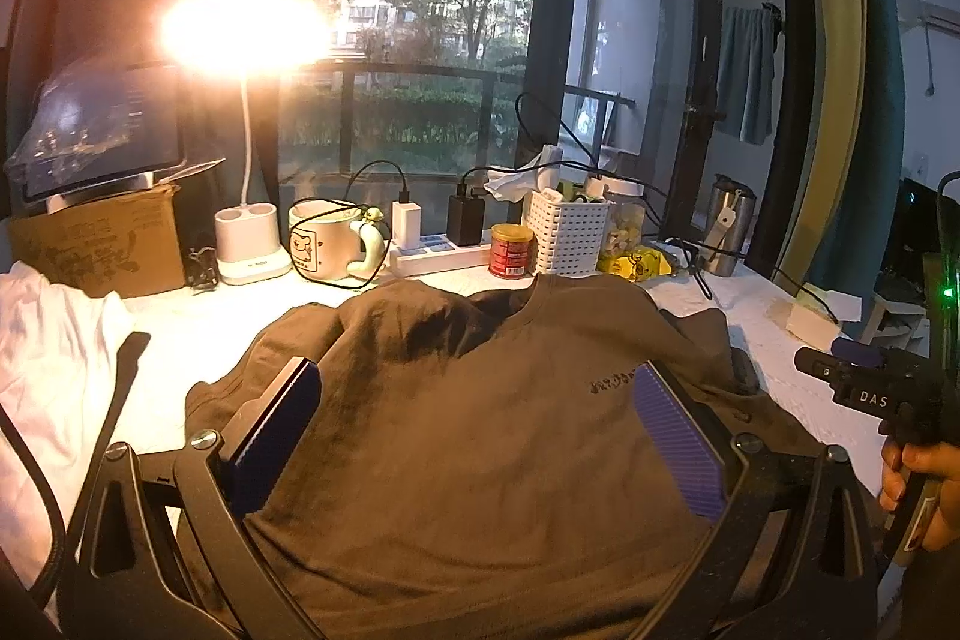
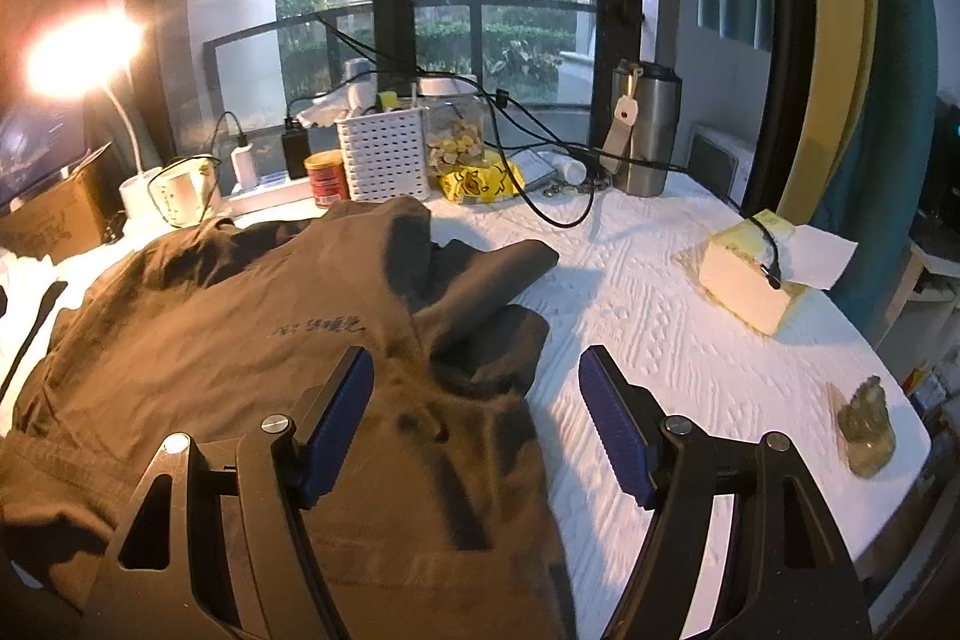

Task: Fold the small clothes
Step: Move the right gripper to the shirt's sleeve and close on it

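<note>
A brown t-shirt (image 1: 468, 436) lies spread on the white table, collar toward the window, small dark print on its chest. My left gripper (image 1: 477, 391) hovers open over its middle, blue pads wide apart on either side of the chest. In the right wrist view the same t-shirt (image 2: 240, 316) fills the left half, its right sleeve (image 2: 486, 280) crumpled outward. My right gripper (image 2: 477, 370) stands open above the shirt's right edge, left pad over cloth, right pad over bare table. The right gripper body (image 1: 870, 388) and a hand show at the left wrist view's right edge.
A white garment (image 1: 48, 370) lies at the left. Along the window stand a lit lamp (image 1: 246, 28), mug (image 1: 327, 241), power strip with chargers (image 1: 438, 250), red can (image 1: 511, 250), white basket (image 2: 384, 154), steel tumbler (image 2: 645, 130) and loose cables. A tissue box (image 2: 750, 280) sits on the right.
</note>
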### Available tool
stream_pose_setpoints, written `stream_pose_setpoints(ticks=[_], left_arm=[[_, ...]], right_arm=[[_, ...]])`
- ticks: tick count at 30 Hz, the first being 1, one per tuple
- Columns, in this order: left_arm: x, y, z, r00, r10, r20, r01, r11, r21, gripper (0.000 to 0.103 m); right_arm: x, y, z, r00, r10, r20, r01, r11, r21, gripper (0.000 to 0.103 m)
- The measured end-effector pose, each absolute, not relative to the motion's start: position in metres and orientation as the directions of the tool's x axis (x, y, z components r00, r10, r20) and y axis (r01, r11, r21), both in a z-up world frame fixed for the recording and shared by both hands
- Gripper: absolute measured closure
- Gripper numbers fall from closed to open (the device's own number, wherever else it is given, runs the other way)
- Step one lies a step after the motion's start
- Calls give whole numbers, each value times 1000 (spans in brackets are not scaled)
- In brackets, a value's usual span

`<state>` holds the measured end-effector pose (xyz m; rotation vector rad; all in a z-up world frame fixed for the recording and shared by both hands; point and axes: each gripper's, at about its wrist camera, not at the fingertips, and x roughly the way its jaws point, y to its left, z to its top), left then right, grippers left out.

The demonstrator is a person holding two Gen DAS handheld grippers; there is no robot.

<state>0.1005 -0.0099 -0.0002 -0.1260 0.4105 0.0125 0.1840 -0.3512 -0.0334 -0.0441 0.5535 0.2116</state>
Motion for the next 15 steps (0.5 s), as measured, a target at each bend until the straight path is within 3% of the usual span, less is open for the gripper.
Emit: stream_pose_setpoints(ticks=[3,5,15], left_arm=[[110,-12,1,913,-6,-408,-43,993,-112,1],[117,-13,2,909,1,-417,-51,993,-111,1],[149,-12,-3,877,53,-477,-109,990,-89,1]], right_arm=[[201,-354,-34,821,183,-541,-209,978,13,29],[213,-355,-35,811,179,-556,-208,978,11,37],[277,-368,-53,741,203,-640,-204,976,73,41]])
